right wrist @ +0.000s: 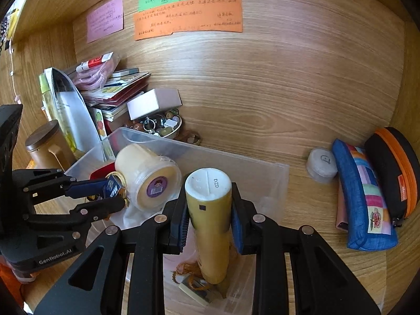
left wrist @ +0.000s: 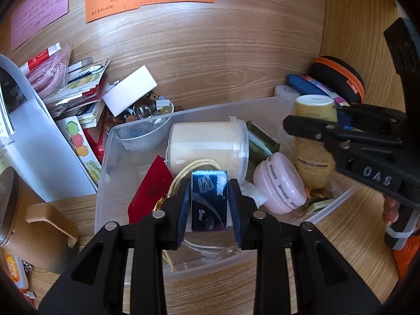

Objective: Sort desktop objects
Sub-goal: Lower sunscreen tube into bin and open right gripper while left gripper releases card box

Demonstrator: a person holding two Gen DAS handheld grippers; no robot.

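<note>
Left gripper (left wrist: 209, 204): clamped on blue box (left wrist: 209, 199). Right gripper (right wrist: 209, 220): clamped on yellow tube (right wrist: 210, 220). Step, judged: both items over the clear bin (left wrist: 105, 157) beneath the fingers; next, lower and release.

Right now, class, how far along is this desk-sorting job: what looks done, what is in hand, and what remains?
Done: the clear bin already holds a cream tub, a pink jar and a red card.
In hand: the left gripper is shut on a blue box and the right gripper on a yellow bottle, both over the bin.
Left: the pouches, the white box and the stacked packets are outside the bin.
</note>
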